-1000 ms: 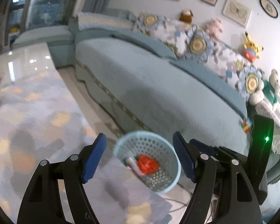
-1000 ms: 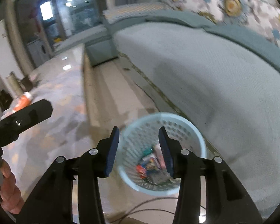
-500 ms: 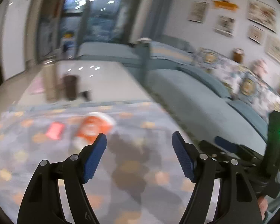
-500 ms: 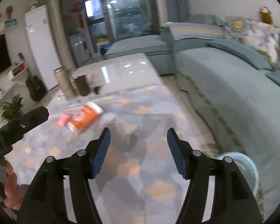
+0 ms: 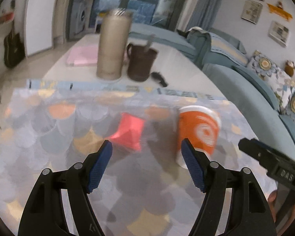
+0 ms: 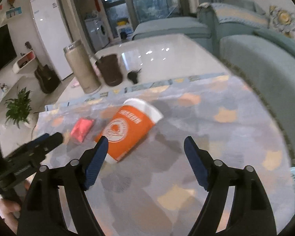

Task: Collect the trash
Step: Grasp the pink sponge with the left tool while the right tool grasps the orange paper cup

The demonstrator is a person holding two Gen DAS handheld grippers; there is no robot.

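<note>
Trash is seen on the patterned cloth (image 5: 49,129): an orange paper cup (image 6: 127,131) on its side and, just beside it, a pink wrapper (image 5: 128,132). Left gripper (image 5: 146,163) and right gripper (image 6: 146,155) are held apart, empty. An approach is judged; next, one piece must be straddled and pinched.

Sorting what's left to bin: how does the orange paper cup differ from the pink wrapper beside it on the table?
The orange paper cup is the bigger, a rigid cylinder tipped on its side with a white rim and printed logo; the pink wrapper is smaller, flat, crumpled and plain. The cup lies nearer the right gripper, the wrapper nearer the left gripper. Both rest ungripped on the patterned tablecloth.
</note>
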